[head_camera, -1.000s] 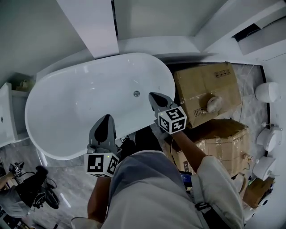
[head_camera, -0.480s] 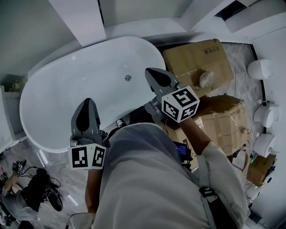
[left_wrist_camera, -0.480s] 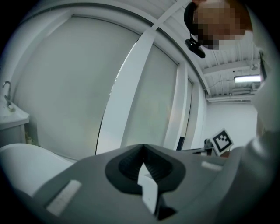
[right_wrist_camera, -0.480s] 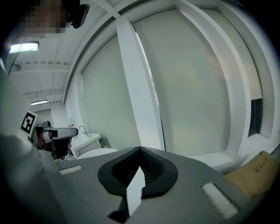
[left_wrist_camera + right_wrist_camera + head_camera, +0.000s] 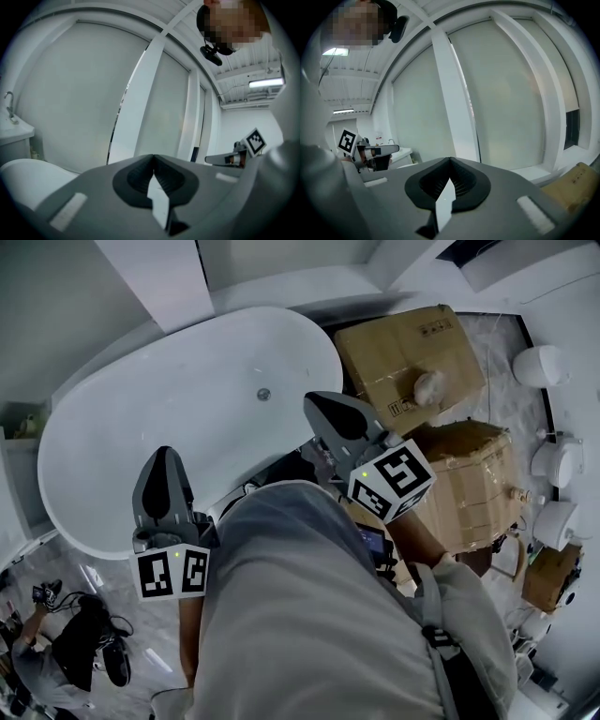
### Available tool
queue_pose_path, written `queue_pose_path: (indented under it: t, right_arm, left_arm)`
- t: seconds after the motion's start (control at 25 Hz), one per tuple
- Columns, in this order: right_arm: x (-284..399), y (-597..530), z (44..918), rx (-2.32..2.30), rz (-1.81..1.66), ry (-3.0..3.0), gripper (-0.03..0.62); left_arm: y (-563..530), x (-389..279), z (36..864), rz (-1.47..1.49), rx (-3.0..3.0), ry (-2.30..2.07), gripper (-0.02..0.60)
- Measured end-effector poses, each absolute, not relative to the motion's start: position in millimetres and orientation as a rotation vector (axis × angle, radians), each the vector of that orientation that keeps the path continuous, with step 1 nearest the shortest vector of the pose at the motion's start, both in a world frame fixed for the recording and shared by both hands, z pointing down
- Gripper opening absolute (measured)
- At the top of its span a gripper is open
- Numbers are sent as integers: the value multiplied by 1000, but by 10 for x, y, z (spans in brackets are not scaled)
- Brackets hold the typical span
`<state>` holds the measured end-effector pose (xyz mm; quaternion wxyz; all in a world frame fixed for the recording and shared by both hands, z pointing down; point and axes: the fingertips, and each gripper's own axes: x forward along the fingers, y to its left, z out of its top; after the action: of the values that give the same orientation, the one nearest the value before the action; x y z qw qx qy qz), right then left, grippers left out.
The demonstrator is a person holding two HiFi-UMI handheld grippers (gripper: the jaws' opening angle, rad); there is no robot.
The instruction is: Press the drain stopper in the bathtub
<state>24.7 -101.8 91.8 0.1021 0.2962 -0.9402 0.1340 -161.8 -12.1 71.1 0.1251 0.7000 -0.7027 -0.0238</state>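
Drain stopper [image 5: 263, 394] sitting untouched in bathtub [image 5: 122, 437], I'm holding left gripper [image 5: 162, 470] and right gripper [image 5: 325, 412] clear of it, both closed, empty.

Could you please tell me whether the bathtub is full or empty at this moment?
Empty: the bathtub shows its bare white floor all around the drain stopper, with no water line or surface visible.

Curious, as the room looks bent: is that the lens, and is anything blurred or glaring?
Left gripper view and right gripper view: the wide-angle lens bows the white upright post, corners go black, grey jaws look soft. Head view: even light, white oval bathtub sharp, no harsh glare.
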Motion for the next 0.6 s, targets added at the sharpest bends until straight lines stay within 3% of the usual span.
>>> queue_pose_path:
  t: [0.6]
  right_arm:
    - [268,-726,1011,919,384,-2728,-3]
  left_arm:
    - [76,-1619,948,45,2006,-2064,0]
